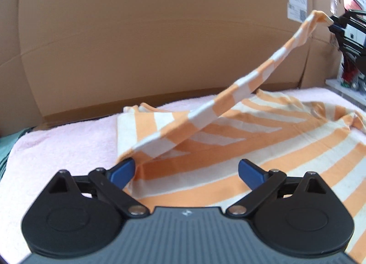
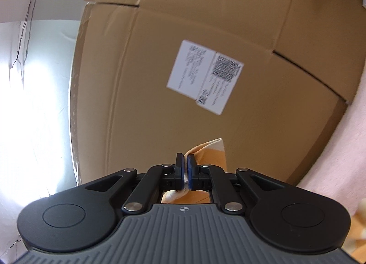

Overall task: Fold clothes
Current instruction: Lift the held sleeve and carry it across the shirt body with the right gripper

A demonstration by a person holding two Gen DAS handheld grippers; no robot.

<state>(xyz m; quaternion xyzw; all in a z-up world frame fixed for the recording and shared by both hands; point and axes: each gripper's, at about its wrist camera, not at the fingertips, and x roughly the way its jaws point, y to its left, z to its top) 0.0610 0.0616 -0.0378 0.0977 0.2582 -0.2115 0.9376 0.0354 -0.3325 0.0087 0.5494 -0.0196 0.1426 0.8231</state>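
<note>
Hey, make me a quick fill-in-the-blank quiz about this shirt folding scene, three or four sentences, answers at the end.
1. The right gripper is ____ on a corner of the shirt.
2. The left gripper has its jaws ____.
3. The shirt is striped white and ____.
4. The shirt lies on a pink towel before a ____ box.

Answers: shut, open, orange, cardboard

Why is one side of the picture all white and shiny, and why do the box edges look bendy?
Right wrist view: bright light washes out the left side. Both views: the fisheye lens curves the cardboard box edges. The label looks slightly blurred.
</note>
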